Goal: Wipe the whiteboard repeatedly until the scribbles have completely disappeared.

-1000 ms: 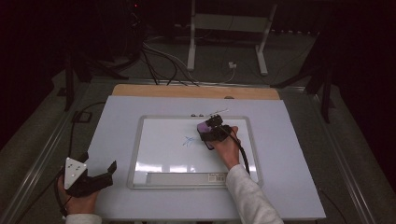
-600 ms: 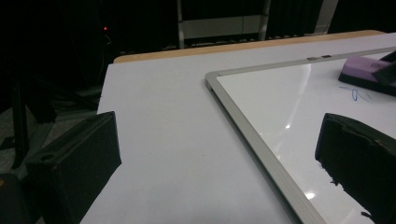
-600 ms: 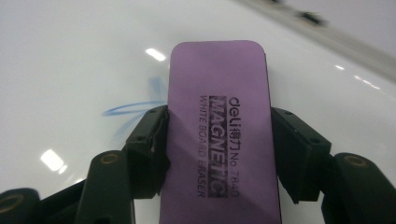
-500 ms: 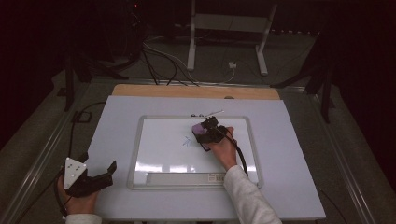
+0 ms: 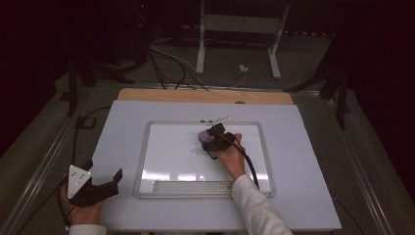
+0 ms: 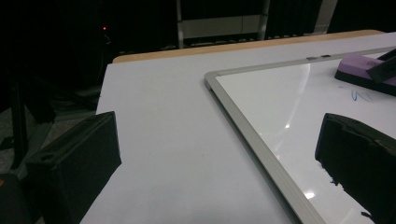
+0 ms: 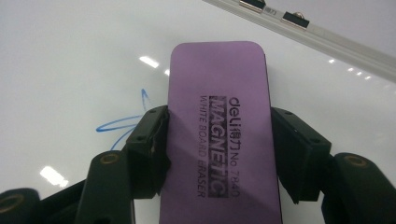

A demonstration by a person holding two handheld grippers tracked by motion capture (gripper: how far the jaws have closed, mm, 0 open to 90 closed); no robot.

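A whiteboard [image 5: 161, 171] with a silver frame lies flat on the white table. My right gripper [image 5: 209, 141] is shut on a purple magnetic whiteboard eraser [image 7: 219, 116], its jaws pressing both long sides, and the eraser lies flat on the board. Blue marker strokes [image 7: 122, 122] show on the board just left of the eraser; the same strokes [image 6: 362, 95] appear next to the eraser [image 6: 362, 72] in the left gripper view. My left gripper [image 5: 105, 183] rests at the table's near left corner, its jaws open with nothing between them, left of the whiteboard frame [image 6: 243, 126].
A marker tray [image 5: 191, 187] runs along the board's near edge. Two metal clips [image 7: 273, 10] sit on the far frame. A wooden strip [image 5: 205, 96] borders the table's far edge. Cables [image 5: 171, 63] and a stand [image 5: 240, 29] lie on the floor beyond.
My right gripper and the eraser have slid a little to the left across the board, over the blue strokes. The left gripper has stayed still.
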